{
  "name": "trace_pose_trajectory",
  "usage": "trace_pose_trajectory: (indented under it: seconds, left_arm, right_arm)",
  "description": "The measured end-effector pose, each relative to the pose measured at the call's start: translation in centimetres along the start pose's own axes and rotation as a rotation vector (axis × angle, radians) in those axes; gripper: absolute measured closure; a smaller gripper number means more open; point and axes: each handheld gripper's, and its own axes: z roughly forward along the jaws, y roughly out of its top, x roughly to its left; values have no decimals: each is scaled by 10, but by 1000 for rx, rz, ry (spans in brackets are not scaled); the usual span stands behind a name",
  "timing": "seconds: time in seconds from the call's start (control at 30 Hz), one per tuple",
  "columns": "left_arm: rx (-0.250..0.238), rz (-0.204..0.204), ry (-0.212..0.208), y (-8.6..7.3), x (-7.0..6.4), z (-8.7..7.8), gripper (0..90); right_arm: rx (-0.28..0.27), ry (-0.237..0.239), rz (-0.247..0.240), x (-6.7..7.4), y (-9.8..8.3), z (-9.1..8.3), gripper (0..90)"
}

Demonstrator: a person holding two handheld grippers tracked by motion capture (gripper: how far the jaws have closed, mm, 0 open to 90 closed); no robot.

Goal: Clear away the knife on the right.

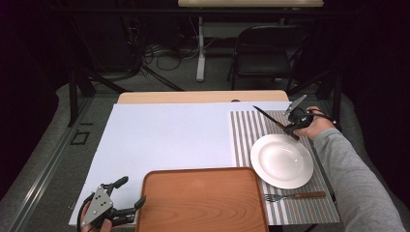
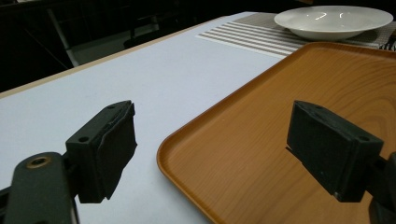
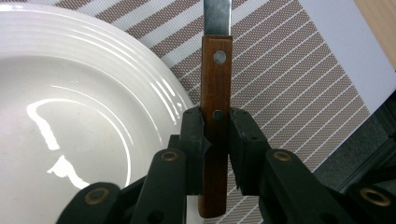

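Held in the right gripper (image 3: 215,135): a knife (image 3: 216,70) with a flat, rectangular brown wooden handle, two round metal rivets and a dull steel blade, jaws pinched narrowly on the handle's lower part, pads pressed to both flat sides. Seen from the high view as a dark slim line slanting toward 10 o'clock from the right gripper (image 1: 296,126), lifted above the far part of the striped placemat (image 1: 246,135), at about 1 o'clock from the plate (image 1: 282,161). Glossy white, round, ridged with concentric rings on the rim and catching bright reflections, that plate; woven, thin grey and white stripes on the placemat beneath it. At 6 o'clock from the plate, flat on the placemat, a fork (image 1: 294,196) with metal tines and a wooden handle. At 8 o'clock from the plate, a rectangular tray (image 1: 203,203) with rounded corners, raised lip and smooth orange-brown wood grain, resting on a matte white sheet (image 1: 164,135) over the pale wooden bench (image 1: 203,96). At the tray's near left corner, the left gripper (image 1: 131,194), black jaws spread wide and pinching nothing, one blocky pad over the white sheet and the other over the tray's surface in the left gripper view.
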Motion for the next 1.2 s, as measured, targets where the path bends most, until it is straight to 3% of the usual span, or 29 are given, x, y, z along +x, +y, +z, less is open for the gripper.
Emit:
trace_pose_trajectory:
  seconds: [0.37,0.6,0.7,0.87,1.2]
  left_arm:
    - [1,13,-4,1,-2,0,156]
    - [0,9,-4,1,-3,0,156]
    - [-2,8,-4,1,-3,-1,156]
    - [-1,11,-5,1,-3,-1,156]
    - [-1,14,-7,1,-3,-1,156]
  right_arm:
    - [-103,5,314,23,-5,-17,767]
    - [-113,23,484,37,-10,-29,768]
    - [-98,6,512,42,-14,-32,768]
    - [-100,18,573,49,-24,-39,768]
    - [-127,26,602,68,-48,-55,767]
